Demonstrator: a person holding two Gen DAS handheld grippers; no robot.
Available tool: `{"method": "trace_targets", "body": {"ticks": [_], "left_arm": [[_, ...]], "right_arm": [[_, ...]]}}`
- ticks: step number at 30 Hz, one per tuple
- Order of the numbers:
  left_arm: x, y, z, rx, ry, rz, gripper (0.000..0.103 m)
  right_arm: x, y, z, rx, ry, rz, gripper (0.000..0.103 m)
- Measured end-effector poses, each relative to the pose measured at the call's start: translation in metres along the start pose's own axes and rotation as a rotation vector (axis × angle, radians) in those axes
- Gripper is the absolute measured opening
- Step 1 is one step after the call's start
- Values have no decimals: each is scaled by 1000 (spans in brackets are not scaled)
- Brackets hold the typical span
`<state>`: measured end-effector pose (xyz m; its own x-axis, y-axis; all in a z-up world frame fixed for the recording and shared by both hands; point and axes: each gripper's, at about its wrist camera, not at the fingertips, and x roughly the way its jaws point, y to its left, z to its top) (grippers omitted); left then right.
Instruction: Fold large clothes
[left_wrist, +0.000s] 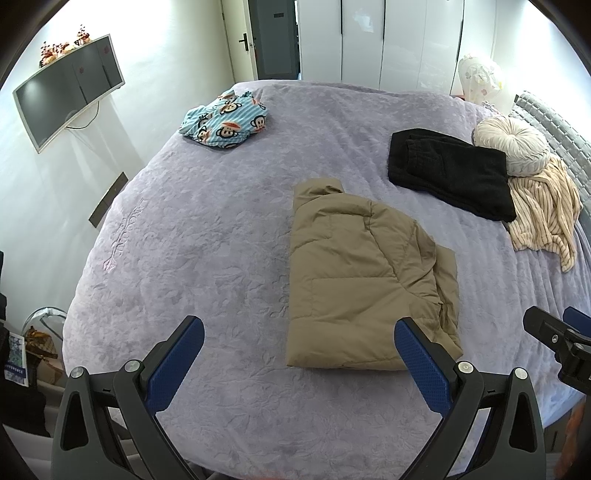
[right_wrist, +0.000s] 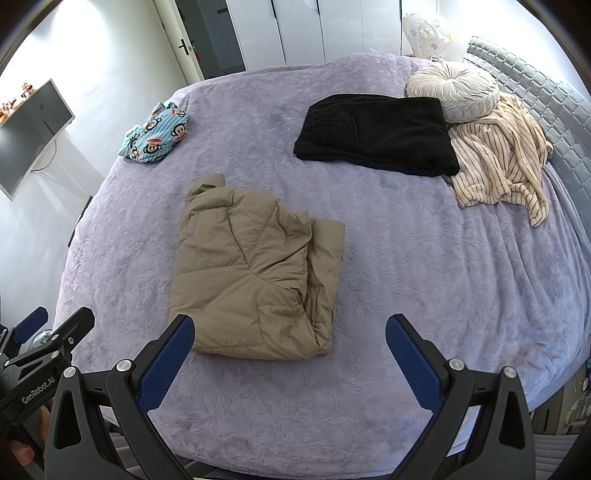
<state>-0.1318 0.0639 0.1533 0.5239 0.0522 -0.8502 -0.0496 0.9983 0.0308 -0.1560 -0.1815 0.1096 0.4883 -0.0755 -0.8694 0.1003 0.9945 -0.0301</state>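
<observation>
Lying folded at centre frame on the purple bed (left_wrist: 207, 229), the tan puffer jacket (left_wrist: 362, 280) is touched by neither tool; left gripper (left_wrist: 299, 339) jaws spread, empty, at bottom of frame; right gripper (right_wrist: 290, 338) jaws likewise spread, empty; black folded garment (right_wrist: 376, 133) upper right, overlapping a striped beige garment (right_wrist: 498, 158); monkey-print garment (right_wrist: 155, 133) upper left.

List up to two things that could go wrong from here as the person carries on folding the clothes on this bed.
1. The puffy tan jacket is folded but bulging, so it may spring open.
2. The striped beige garment lies partly under the black trousers and round cushion; pulling it could drag both.
</observation>
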Motion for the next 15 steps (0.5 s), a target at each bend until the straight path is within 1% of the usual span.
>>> {"method": "trace_targets", "body": {"ticks": [9, 15], "left_arm": [[-1, -1, -1, -9, -7, 13, 103], [-6, -3, -5, -2, -18, 5, 103]], "right_arm": [[-1, 4, -3, -1, 4, 1, 103], [0, 4, -3, 0, 3, 2, 103]]}}
